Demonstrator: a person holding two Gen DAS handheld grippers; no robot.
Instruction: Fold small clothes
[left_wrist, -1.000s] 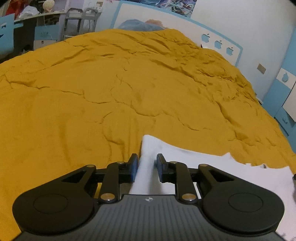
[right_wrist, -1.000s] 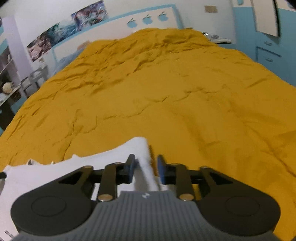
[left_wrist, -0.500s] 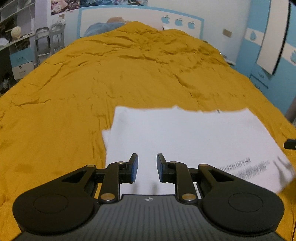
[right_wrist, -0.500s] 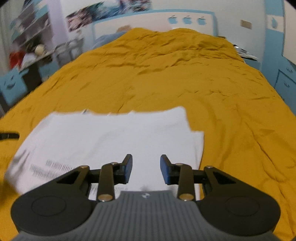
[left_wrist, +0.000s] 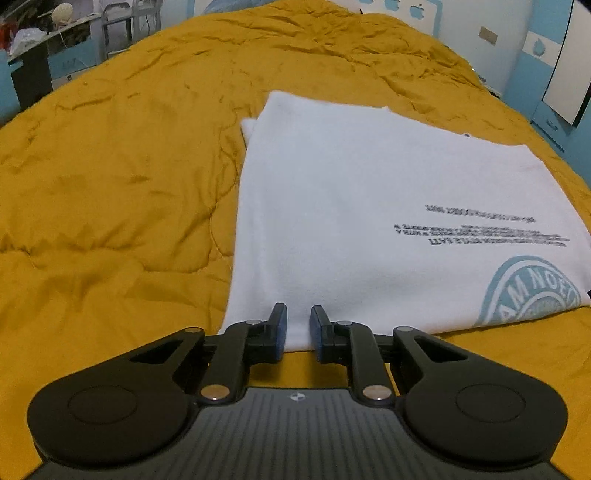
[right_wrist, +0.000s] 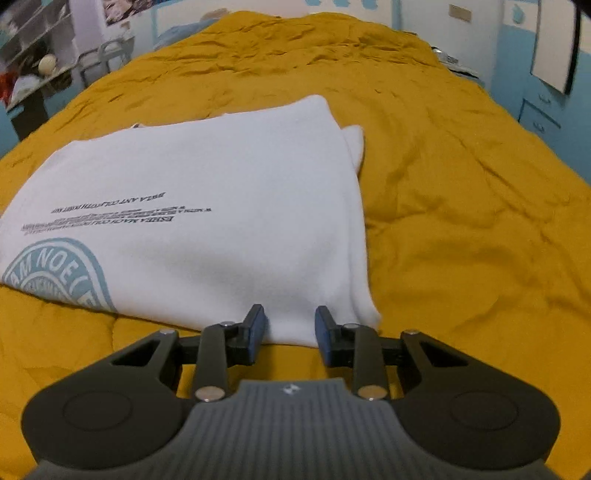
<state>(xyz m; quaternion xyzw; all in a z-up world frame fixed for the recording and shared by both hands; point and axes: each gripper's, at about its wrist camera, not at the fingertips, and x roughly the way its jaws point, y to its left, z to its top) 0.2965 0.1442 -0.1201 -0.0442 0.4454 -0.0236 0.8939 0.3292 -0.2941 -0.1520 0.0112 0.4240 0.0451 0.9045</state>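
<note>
A white T-shirt (left_wrist: 369, 206) with black print lines and a pale blue round logo lies folded flat on the mustard yellow bedspread (left_wrist: 110, 184). It also shows in the right wrist view (right_wrist: 221, 206). My left gripper (left_wrist: 298, 325) is slightly open at the shirt's near left corner, with the near hem between its pads. My right gripper (right_wrist: 288, 325) is open wider at the shirt's near right corner, just over the hem. Neither gripper pinches the cloth.
The bedspread (right_wrist: 461, 221) spreads wide around the shirt. A blue and white headboard (left_wrist: 406, 11) stands at the far end. A desk with clutter (left_wrist: 40, 33) stands at the far left. Blue drawers (right_wrist: 543, 118) stand at the right.
Both grippers pulled back toward me and let go of the shirt. The shirt went from held up close to lying folded flat, print side up. The right gripper opened wider.
</note>
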